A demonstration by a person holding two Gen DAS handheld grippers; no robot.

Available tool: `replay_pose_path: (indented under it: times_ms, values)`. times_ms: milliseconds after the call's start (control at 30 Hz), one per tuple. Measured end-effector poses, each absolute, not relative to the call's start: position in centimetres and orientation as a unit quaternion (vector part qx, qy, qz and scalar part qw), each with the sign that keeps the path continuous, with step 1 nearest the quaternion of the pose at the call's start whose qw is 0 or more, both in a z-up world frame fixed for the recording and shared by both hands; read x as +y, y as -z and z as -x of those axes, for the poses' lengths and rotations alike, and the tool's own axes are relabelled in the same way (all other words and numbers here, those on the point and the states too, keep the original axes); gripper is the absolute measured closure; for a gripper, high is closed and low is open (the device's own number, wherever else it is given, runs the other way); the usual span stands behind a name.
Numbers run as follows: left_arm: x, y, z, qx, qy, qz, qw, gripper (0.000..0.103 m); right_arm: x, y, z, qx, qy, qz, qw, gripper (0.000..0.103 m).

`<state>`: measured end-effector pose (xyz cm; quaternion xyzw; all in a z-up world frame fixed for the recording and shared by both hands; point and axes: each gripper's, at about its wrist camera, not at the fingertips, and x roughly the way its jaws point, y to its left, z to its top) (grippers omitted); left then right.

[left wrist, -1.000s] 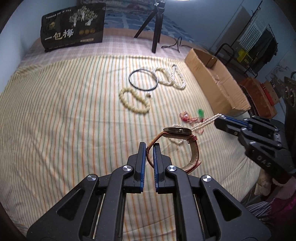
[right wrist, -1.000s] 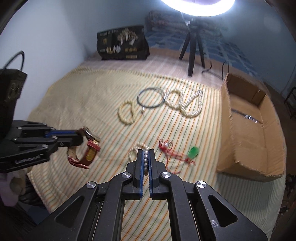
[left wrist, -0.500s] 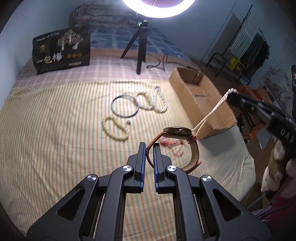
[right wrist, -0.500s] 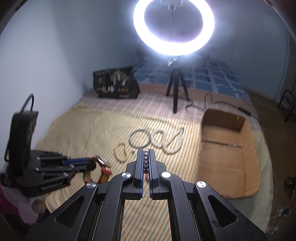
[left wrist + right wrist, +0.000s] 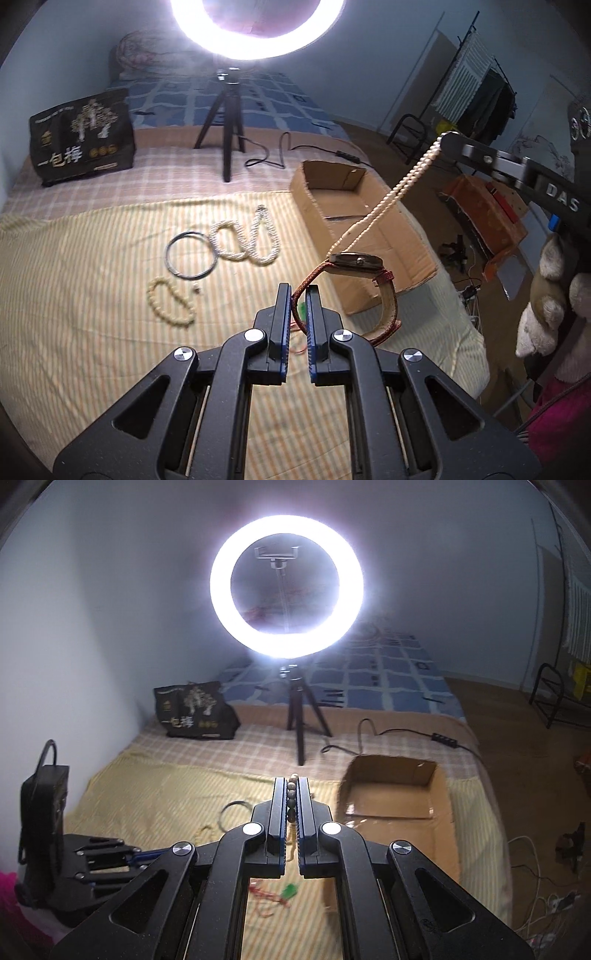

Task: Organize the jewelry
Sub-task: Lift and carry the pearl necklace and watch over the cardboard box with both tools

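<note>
My left gripper (image 5: 297,291) is shut on the red-brown strap of a wristwatch (image 5: 356,260), held in the air above the striped bed cover (image 5: 92,332). My right gripper (image 5: 445,139) hangs high at the right, shut on a cream bead strand (image 5: 384,201) that droops down behind the watch. In the right wrist view the beads (image 5: 291,797) sit pinched between the jaws of the right gripper (image 5: 291,781). The left gripper (image 5: 147,853) shows low at the left. An open cardboard box (image 5: 373,221) lies on the bed's right side.
On the cover lie a black bangle (image 5: 191,254), a white pearl necklace (image 5: 245,240), a cream bead bracelet (image 5: 170,302) and a red cord with a green pendant (image 5: 288,891). A ring light on a tripod (image 5: 286,581) and a black bag (image 5: 81,142) stand behind.
Both grippers have risen and tilted up. The bead strand came off the bed and now hangs from the right gripper. The watch stays held in the left.
</note>
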<state>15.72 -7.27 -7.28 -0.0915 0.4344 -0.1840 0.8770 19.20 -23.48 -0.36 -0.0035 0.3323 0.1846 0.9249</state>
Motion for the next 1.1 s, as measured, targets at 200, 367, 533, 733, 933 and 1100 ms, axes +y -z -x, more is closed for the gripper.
replay_pose_path:
  times_ms: [200,367,533,733,933,1100]
  values:
    - [-10.7,7.4,-16.8,0.434,0.202,0.085,0.874,0.098,-26.2,0.4,-21.1,0.335,-0.148,0.008,0.931,0.100]
    - [-13.5,8.1,-18.0,0.438,0.211,0.077,0.871,0.098,-28.5,1.2,-22.7,0.340,-0.120,0.009,0.933,0.100]
    - [-15.2,9.2,-19.3,0.449,0.211,0.078,0.865,0.098,-30.2,2.3,-24.2,0.350,-0.103,0.006,0.931,0.100]
    - [-17.0,9.8,-20.6,0.448,0.213,0.072,0.865,0.098,-31.8,3.7,-25.9,0.364,-0.093,-0.006,0.927,0.100]
    - [-18.4,11.3,-21.7,0.459,0.211,0.064,0.861,0.098,-33.0,5.7,-27.4,0.386,-0.088,-0.015,0.918,0.100]
    - [-19.1,11.7,-22.2,0.461,0.212,0.058,0.860,0.098,-33.7,7.0,-28.1,0.402,-0.086,-0.021,0.911,0.100]
